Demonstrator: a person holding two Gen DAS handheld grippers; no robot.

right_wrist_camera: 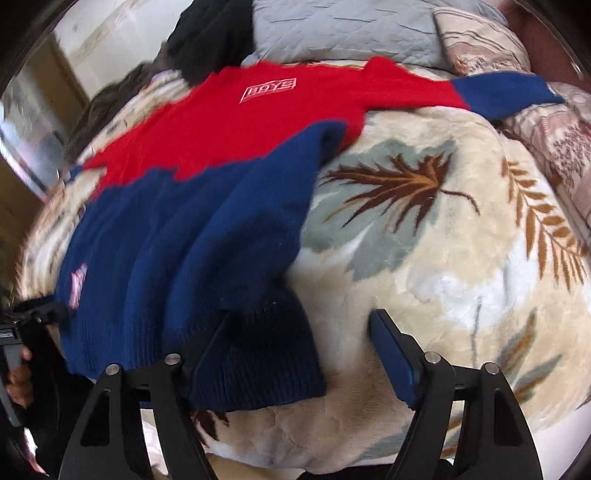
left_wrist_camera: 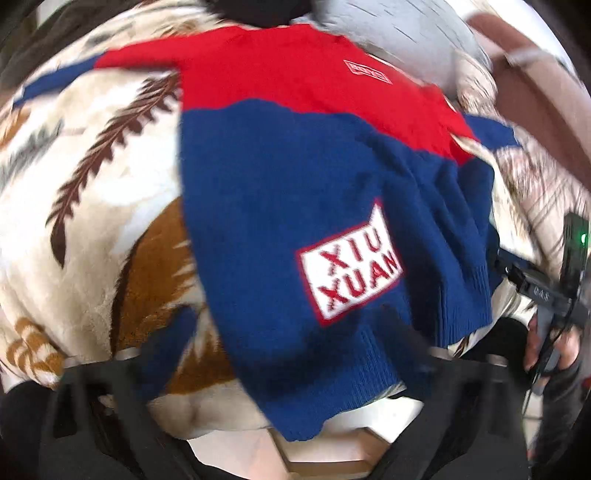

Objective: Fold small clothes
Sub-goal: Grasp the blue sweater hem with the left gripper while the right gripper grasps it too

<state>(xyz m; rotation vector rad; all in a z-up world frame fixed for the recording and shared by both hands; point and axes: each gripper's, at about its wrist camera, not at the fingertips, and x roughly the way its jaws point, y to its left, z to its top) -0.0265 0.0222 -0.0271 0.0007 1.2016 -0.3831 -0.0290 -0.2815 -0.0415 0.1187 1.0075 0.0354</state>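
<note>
1. Covering the bed is a plush cream blanket printed with brown, tan and grey-green leaves; a grey quilted pillow and a paler patterned cushion lie at its far end.
2. A small knitted sweater lies spread flat on the blanket, red across the chest and upper sleeves, navy blue below, with both sleeves stretched out to the sides.
3. A white patch with red letters sits on the blue part near the hem, and a small red label on the chest.
4. The left gripper is low over one corner of the ribbed hem; the hem lies between its fingers, but blur hides whether they press on it, so I cannot tell its grip.
5. The right gripper straddles the opposite hem corner: one finger sits against the knit, the other, blue-padded one stands apart over bare blanket, so the jaws are not clenched.
6. At the edge of each wrist view, the other gripper's handle shows in a hand.
</note>
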